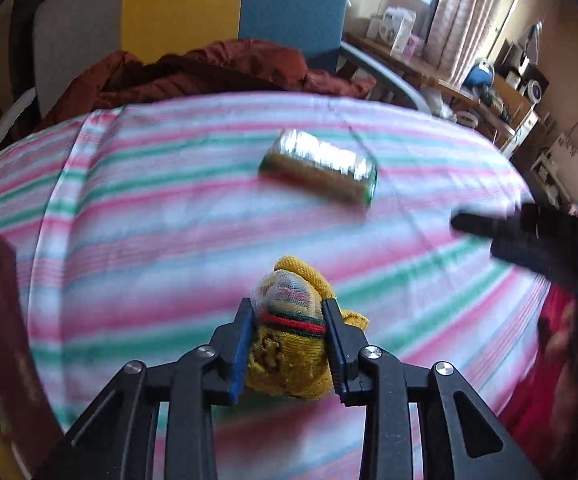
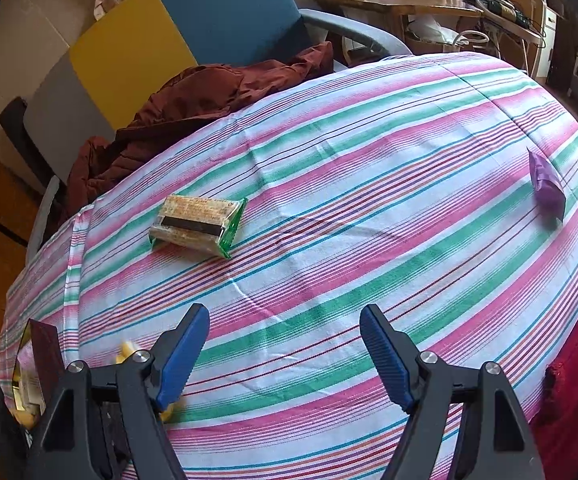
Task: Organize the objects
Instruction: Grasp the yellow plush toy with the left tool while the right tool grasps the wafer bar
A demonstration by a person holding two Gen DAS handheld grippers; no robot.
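**Left gripper clamping a yellow sock over the striped counter**

The left gripper is pressing its blue pads against a rolled yellow sock with red and green bands, holding it just above the striped cloth covering the counter. Only the left wrist view is showing this grip; it is blurred. Beyond the sock, a green-edged packet is lying on the cloth, and the dark tip of the other tool is entering from the right.

The right wrist view is showing the right gripper standing wide apart with nothing between its fingers. It alone is showing a purple packet near the cloth's right edge, well apart from the green-edged packet.
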